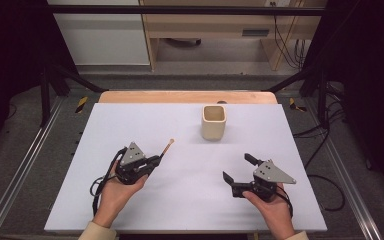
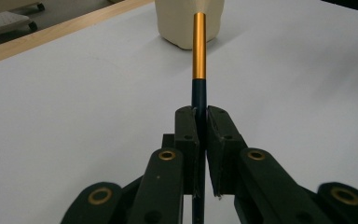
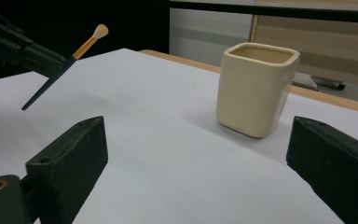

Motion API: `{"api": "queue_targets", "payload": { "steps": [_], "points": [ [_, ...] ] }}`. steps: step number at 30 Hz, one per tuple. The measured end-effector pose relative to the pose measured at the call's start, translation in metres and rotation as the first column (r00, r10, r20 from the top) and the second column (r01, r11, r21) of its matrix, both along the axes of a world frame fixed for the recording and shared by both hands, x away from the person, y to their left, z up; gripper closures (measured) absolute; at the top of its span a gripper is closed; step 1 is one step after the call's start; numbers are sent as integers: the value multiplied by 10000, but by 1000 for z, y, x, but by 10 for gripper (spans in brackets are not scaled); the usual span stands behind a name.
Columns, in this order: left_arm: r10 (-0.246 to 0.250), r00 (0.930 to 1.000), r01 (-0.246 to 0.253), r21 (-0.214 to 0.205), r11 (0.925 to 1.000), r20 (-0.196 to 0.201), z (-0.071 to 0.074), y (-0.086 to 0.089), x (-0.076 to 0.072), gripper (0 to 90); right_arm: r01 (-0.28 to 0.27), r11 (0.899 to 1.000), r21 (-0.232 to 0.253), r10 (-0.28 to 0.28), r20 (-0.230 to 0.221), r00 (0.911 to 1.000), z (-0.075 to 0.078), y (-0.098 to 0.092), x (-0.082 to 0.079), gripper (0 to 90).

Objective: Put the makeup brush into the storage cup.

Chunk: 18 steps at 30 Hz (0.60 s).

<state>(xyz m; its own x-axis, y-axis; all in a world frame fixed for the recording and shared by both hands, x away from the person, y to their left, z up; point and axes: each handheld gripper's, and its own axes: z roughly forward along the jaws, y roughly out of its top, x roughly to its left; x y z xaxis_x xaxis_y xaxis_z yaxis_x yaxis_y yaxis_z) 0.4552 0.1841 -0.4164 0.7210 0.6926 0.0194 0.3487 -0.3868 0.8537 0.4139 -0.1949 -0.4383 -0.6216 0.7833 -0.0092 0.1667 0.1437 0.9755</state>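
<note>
A slim brush (image 1: 166, 149) with a dark handle, a gold ferrule (image 2: 199, 46) and a pale tuft (image 3: 101, 31) is clamped by its handle in my left gripper (image 1: 156, 161). It is held off the white tabletop (image 1: 180, 205) at the left and points toward the cream square cup (image 1: 214, 122). In the left gripper view the jaws are pressed on the handle at my left gripper (image 2: 202, 114), with the cup (image 2: 189, 23) straight ahead. My right gripper (image 1: 239, 168) stands open at the right with nothing between its jaws. The right gripper view faces the cup (image 3: 256, 88) over my right gripper (image 3: 200, 154).
The white board lies on a wooden table whose edge (image 1: 185, 96) shows at the back. A metal frame with rails (image 1: 27, 160) runs along both sides, and cables (image 1: 325, 145) lie on the floor to the right. A wooden cabinet stands beyond the table.
</note>
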Motion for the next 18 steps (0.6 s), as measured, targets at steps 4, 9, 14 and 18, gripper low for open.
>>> {"api": "queue_targets", "payload": {
  "steps": [4,9,14,18],
  "points": [
    [8,10000,-7,-238,9997,65,1,0,0,829,-109,9999,-103,109,9,9999,1,8,3,64],
    [-11,9999,20,-685,9976,138,3,-2,0,829,-431,9991,59,431,-136,9990,3,18,8,60],
    [-19,9996,44,-893,9960,280,6,-3,1,829,-655,9978,46,655,-119,9978,8,25,11,59],
    [-133,9991,177,-1115,9936,405,10,-7,5,829,-779,9969,75,778,54,9970,16,29,16,75]
  ]
}}
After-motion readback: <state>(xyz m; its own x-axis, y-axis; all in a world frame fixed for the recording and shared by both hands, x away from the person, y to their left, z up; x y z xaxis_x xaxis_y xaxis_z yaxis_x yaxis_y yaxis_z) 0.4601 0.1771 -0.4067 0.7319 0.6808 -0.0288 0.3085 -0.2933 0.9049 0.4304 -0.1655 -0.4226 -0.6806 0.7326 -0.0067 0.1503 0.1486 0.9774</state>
